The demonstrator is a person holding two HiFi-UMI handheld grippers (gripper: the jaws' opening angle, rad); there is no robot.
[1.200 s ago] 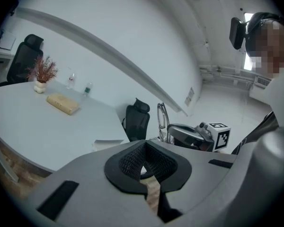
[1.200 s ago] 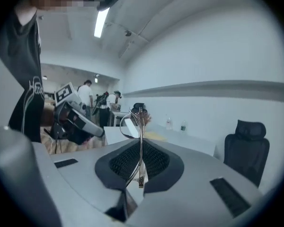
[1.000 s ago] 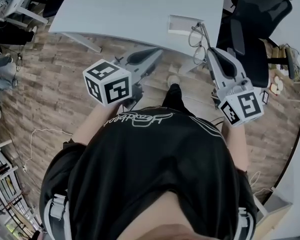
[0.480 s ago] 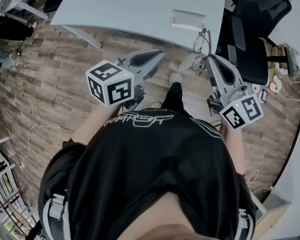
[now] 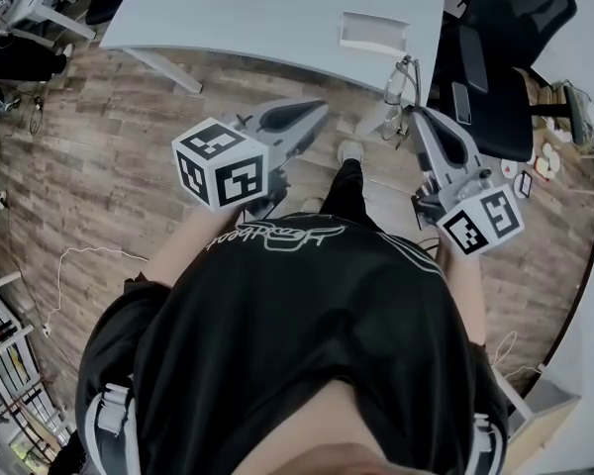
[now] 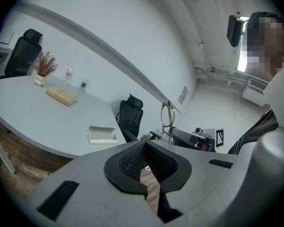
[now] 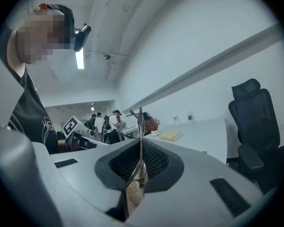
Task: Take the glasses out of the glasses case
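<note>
Glasses out: the task looks essentially done.
Your right tool (image 5: pixel 417 119) grips the glasses (image 5: pixel 397 83), upper right, clear of the open case (image 5: pixel 373 34) on the table (image 5: pixel 247 13); your left tool (image 5: pixel 315 113) is clenched, empty.

Glasses case (image 5: pixel 373 34) interior too small to tell

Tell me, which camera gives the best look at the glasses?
The left gripper view: the glasses show a whole lens ring outlined against the pale wall. The right gripper view has them close but edge-on, a thin frame clamped in the right gripper. The head view shows them small, beside the table edge.
</note>
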